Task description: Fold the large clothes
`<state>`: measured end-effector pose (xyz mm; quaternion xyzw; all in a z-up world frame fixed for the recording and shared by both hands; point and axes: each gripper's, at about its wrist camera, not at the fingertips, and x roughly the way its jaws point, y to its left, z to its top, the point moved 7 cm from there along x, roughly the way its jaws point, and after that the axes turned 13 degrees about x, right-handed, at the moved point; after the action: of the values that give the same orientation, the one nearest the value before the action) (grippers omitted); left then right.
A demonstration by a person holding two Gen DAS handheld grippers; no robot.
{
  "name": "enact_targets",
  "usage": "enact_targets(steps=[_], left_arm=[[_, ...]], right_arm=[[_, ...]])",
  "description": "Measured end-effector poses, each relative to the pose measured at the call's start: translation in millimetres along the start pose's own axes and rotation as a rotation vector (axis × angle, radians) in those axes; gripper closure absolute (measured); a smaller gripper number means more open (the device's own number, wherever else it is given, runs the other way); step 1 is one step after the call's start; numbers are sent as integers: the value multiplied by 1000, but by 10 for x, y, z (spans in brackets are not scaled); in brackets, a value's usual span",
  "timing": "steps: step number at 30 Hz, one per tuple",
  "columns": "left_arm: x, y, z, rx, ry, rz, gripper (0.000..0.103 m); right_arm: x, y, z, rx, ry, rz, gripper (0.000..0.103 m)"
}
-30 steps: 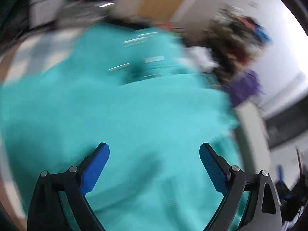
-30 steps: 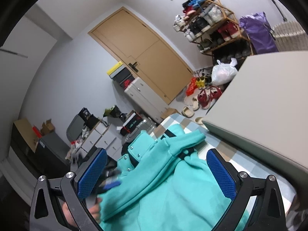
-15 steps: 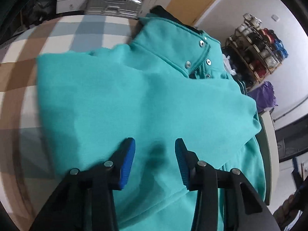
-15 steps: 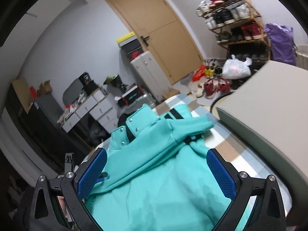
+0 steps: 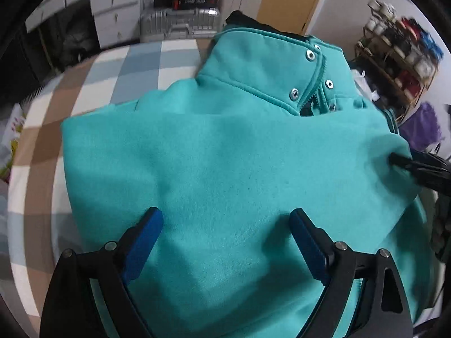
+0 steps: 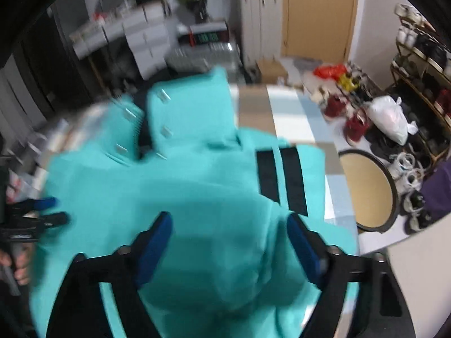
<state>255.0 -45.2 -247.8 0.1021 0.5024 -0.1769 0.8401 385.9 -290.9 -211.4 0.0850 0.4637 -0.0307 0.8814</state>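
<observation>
We've got the teal jacket (image 5: 225, 152) lying on the checked cloth (image 5: 93, 84) that covers the surface, collar w/ snaps (image 5: 293, 94) at the far end, body partly folded toward us. In the right wrist view the same jacket shows two black stripes (image 6: 282, 177) on its right part, near the cloth's right edge.

Left gripper (image 5: 227, 239): jaws wide, having just been opening again after a brief pinch; blue pads hover over the near part of the jacket, fabric under and between them but not pinched.

Right gripper (image 6: 227, 239): jaws fairly wide, having just been closing somewhat; a hump of teal fabric sits between the pads, but the pic is blurred and we can't tell whether they touch it. Its black tip also pokes in at the right edge of the left wrist view, at the jacket's right fold.

Beyond: wooden door (image 6: 318, 14), white drawers (image 5: 118, 19), silver case (image 5: 180, 24), shoe rack (image 5: 400, 56) far right, round stool (image 6: 366, 191) beside the surface, white bag (image 6: 391, 118) on the floor.
</observation>
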Motion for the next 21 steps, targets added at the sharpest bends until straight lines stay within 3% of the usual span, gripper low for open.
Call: enact_targets(steps=[1,3,5,7,8,9,10,13,15,17,19,21], left_arm=[[20,-45,-6,29,5,23,9],[65,-152,-7,92,11,67,5],[-12,-148,45,58,18,65,5],[-147,-208,151,36,-13,15,5],[-200,-202,213,50,-40,-3,5],[-248,-229,232,69,-65,-1,5],[-243,-231,225,100,-66,51,5],[80,-124,61,122,72,90,4],[146,-79,41,82,25,99,1],[162,-92,88,67,74,115,2],[-9,-182,237,84,7,80,2],[-164,-258,337,120,-53,81,2]], right_arm=[[180,-42,-76,-20,39,-46,27],[252,-34,-139,-56,-6,-55,25],[269,-50,-151,-57,31,-50,25],[189,-66,-110,-69,48,-36,32],[97,-85,-73,-70,24,-35,43],[-33,-104,-35,-61,-14,-21,41],[-112,-109,-9,-53,-32,2,41],[-65,-119,-106,-59,10,31,41],[148,-110,-275,-106,82,-25,39],[120,-25,-330,-190,1,-86,39],[62,10,-293,-166,23,-101,40],[-157,120,-226,-147,-14,-20,42]])
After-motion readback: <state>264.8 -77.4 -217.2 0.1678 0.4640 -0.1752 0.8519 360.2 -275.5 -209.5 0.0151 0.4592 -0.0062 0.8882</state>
